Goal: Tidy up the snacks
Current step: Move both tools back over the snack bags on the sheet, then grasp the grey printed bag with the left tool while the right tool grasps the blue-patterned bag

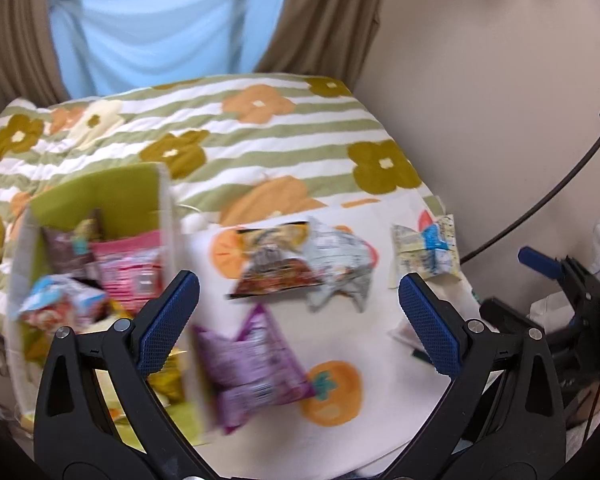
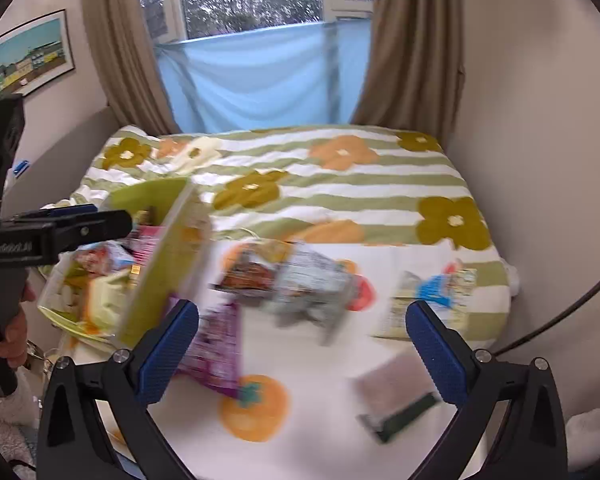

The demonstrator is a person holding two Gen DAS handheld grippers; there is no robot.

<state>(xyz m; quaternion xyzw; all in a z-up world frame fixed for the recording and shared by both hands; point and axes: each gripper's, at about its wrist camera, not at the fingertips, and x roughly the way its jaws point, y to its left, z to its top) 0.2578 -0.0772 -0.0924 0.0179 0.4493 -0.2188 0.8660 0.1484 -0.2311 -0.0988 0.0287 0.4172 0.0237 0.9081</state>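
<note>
Left tongs (image 1: 300, 304) and right tongs (image 2: 302, 332) both spread wide, empty, side by side.

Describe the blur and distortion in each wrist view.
Left wrist view: the snack packets, such as the purple packet, and the green box are motion-smeared, while the left hand-held gripper stays sharp. Right wrist view: same smear on the snacks, right hand-held gripper crisp; fisheye bends the walls and darkens the corners.

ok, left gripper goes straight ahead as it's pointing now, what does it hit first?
Probably the purple snack bag lying between the open left gripper fingers on the white cloth. The picture is blurred, so depth is uncertain.
</note>
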